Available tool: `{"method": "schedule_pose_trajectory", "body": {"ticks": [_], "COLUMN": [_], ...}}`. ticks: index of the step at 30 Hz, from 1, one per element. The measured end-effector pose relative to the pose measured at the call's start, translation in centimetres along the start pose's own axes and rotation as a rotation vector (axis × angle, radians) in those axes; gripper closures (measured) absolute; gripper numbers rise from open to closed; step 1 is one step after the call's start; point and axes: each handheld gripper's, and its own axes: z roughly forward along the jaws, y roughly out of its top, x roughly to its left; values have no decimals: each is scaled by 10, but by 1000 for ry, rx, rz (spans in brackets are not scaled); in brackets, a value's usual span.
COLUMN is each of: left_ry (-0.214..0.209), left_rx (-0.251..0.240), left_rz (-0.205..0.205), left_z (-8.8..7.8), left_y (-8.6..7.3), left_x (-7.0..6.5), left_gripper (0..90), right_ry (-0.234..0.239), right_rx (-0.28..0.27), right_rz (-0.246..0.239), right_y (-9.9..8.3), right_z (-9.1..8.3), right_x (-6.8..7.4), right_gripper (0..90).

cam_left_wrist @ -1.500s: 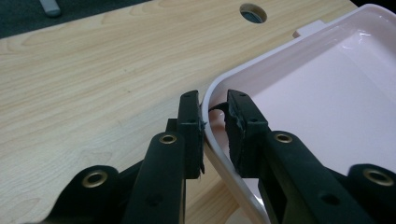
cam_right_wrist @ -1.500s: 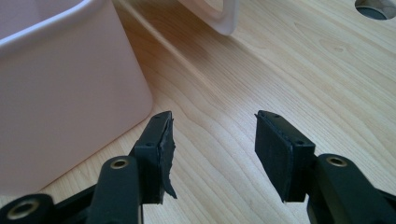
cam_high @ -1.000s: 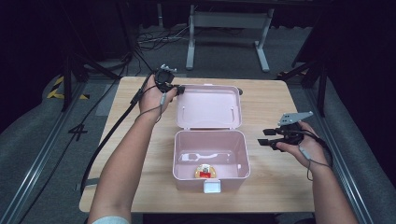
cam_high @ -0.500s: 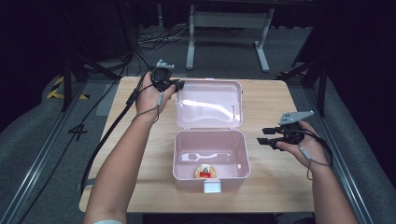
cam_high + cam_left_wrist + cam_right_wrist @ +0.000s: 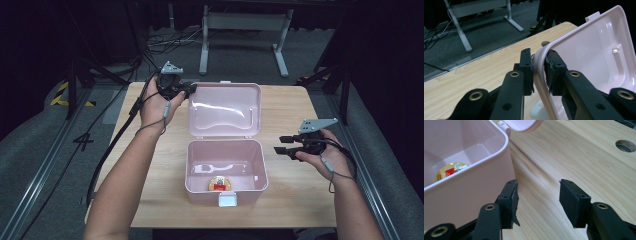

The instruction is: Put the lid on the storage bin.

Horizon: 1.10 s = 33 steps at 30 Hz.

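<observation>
One wooden table (image 5: 290, 107). One pink box (image 5: 225, 170), with one hinged lid (image 5: 225, 107) and one white latch (image 5: 228, 201) at front. One round yellow-and-red disc (image 5: 218, 183) inside box. Two hand-held grippers: left gripper (image 5: 192, 90), right gripper (image 5: 278, 145), two black jaws each. Two forearms entering from bottom. One round hole (image 5: 625, 145) in table top. One metal frame (image 5: 245, 30) on floor beyond table.
</observation>
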Motion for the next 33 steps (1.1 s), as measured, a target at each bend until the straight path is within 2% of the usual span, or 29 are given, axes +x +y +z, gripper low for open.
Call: {"method": "schedule_pose_trajectory", "body": {"ticks": [14, 19, 23, 28, 33], "left_ry": [-3, 1, 25, 52, 56], "left_rx": [-52, -68, -85, -109, -126], "left_rz": [39, 46, 64, 54, 42], "left_z": [-25, -32, -37, -46, -51], "left_y": [1, 0, -2, -7, -10], "left_x": [-16, -22, -30, -40, -45], "left_gripper": [763, 753, 748, 739, 728], "right_ry": [38, 38, 41, 38, 40], "right_rx": [-15, -17, -17, -14, -17], "right_rz": [0, -5, -14, -25, -32], "right_y": [8, 11, 13, 15, 18], "right_z": [-5, -7, -8, -9, -10], "right_x": [12, 15, 18, 22, 26], "right_gripper": [536, 541, 543, 543, 543]}}
